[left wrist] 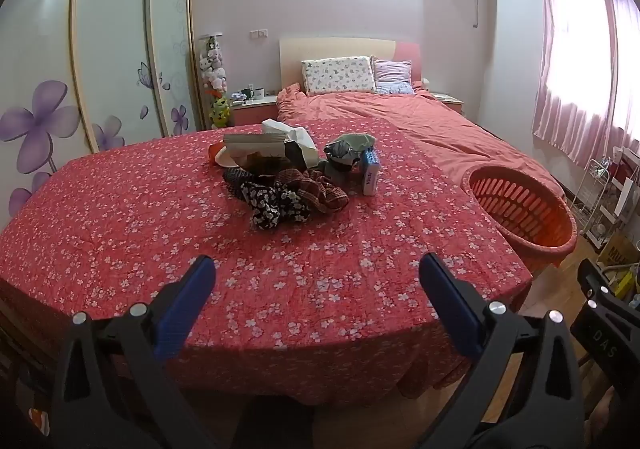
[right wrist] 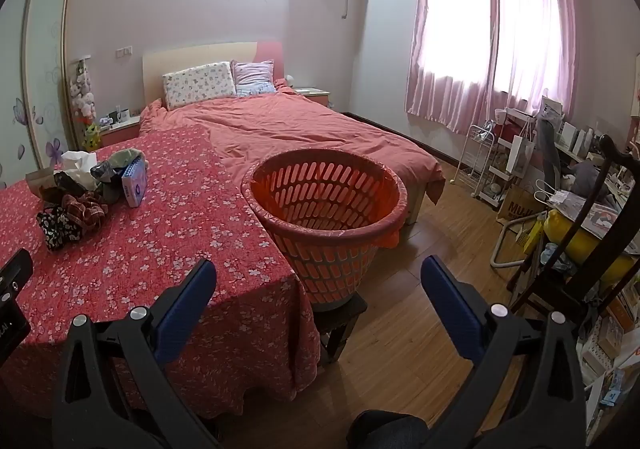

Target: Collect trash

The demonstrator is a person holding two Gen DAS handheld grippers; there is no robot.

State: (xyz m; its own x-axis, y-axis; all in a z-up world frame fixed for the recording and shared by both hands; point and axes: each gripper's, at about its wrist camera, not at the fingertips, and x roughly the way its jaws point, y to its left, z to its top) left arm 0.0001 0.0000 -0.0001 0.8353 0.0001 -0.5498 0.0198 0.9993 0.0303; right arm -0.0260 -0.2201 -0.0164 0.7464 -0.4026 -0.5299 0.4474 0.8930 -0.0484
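Note:
A pile of trash and cloth (left wrist: 288, 169) lies on the red flowered tablecloth (left wrist: 160, 233): dark patterned fabrics (left wrist: 280, 201), a brown paper bag (left wrist: 256, 145), white tissue (left wrist: 292, 133), a silver foil wrapper (left wrist: 340, 151) and a blue box (left wrist: 371, 169). The pile also shows in the right wrist view (right wrist: 84, 185). An orange slatted basket (right wrist: 324, 217) stands on a small stool at the table's right edge; it also shows in the left wrist view (left wrist: 524, 209). My left gripper (left wrist: 316, 273) is open and empty above the table's near edge. My right gripper (right wrist: 318, 277) is open and empty, in front of the basket.
A bed with a pink duvet (right wrist: 304, 129) stands behind the table. A wardrobe with flower decals (left wrist: 60, 89) is on the left. Wire racks (right wrist: 480, 157), a dark chair (right wrist: 592, 249) and a cluttered desk (right wrist: 576, 153) line the right wall under pink curtains (right wrist: 492, 33). Wooden floor (right wrist: 432, 233) lies to the right.

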